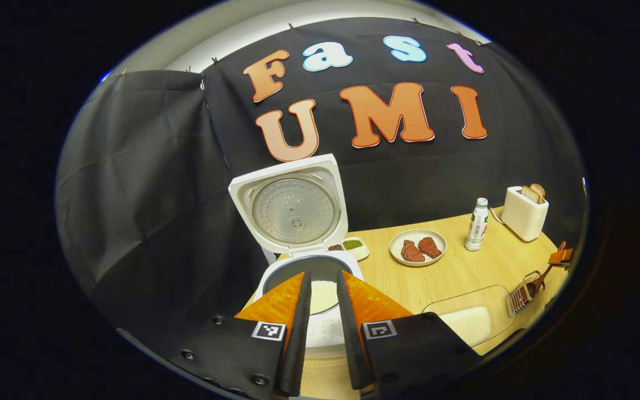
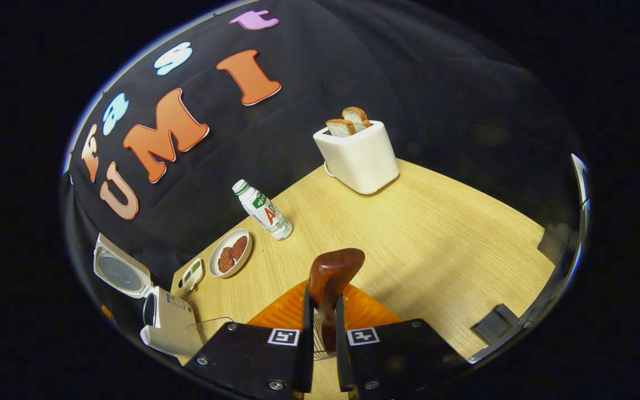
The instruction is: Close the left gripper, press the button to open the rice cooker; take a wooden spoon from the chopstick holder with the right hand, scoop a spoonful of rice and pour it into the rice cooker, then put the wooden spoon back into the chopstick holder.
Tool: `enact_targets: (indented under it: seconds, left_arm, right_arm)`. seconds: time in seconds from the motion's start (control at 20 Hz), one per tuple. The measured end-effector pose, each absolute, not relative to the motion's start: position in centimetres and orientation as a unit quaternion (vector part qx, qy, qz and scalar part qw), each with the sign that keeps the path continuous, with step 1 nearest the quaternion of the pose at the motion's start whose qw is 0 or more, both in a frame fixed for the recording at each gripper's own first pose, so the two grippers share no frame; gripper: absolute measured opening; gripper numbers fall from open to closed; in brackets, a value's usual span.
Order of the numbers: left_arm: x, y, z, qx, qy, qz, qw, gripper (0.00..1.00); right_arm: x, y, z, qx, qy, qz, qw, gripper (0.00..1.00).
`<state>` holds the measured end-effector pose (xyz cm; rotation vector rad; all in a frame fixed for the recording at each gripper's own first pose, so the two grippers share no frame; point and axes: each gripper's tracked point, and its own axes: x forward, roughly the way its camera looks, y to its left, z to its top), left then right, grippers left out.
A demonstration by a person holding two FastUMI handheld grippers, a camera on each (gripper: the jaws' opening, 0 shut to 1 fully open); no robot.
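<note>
Wooden spoon (image 2: 331, 278) upright in right claw (image 2: 323, 311), bowl up

Even overhead light brightens my wooden tabletop (image 2: 436, 222), while the black cloth wall (image 1: 142, 166) swallows it. Soft shadows lie beside the toaster (image 2: 360, 155) and under my right gripper (image 2: 323, 328). The rice cooker's open lid (image 1: 292, 206) shows mild glare. Fisheye bending warps the tabletop's edges; focus is sharp throughout.
</note>
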<state>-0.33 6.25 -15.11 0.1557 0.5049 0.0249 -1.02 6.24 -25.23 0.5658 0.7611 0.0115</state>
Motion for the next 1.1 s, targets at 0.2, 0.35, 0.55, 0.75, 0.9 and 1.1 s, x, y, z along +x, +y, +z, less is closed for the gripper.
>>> enact_targets:
  seconds: [0.2,0.35,0.55,0.75,0.9,1.1]
  left_arm:
    - [-0.2,6.4,-15.2,0.075,0.249,0.005,0.965,0.36]
    - [0.0,6.8,-15.0,0.072,0.244,0.005,0.967,0.36]
    - [-0.3,6.7,-15.6,0.053,0.250,-0.007,0.967,0.37]
    - [0.0,6.3,-14.6,0.033,0.235,-0.022,0.971,0.52]
    - [0.3,6.5,-14.2,0.026,0.227,-0.020,0.973,0.66]
    - [0.4,6.5,-13.6,0.001,0.221,-0.028,0.975,0.83]
  right_arm:
    - [-1.1,6.6,-24.8,0.253,0.366,0.002,0.896,0.11]
    - [-0.9,6.8,-23.4,0.237,0.358,0.004,0.903,0.10]
    - [-1.1,6.7,-19.1,0.227,0.323,0.014,0.919,0.10]
    - [-1.1,6.8,-13.7,0.235,0.272,0.034,0.932,0.10]
    - [-1.4,8.3,-10.3,0.248,0.238,0.059,0.937,0.10]
    - [-2.6,11.7,-8.2,0.248,0.219,0.097,0.938,0.09]
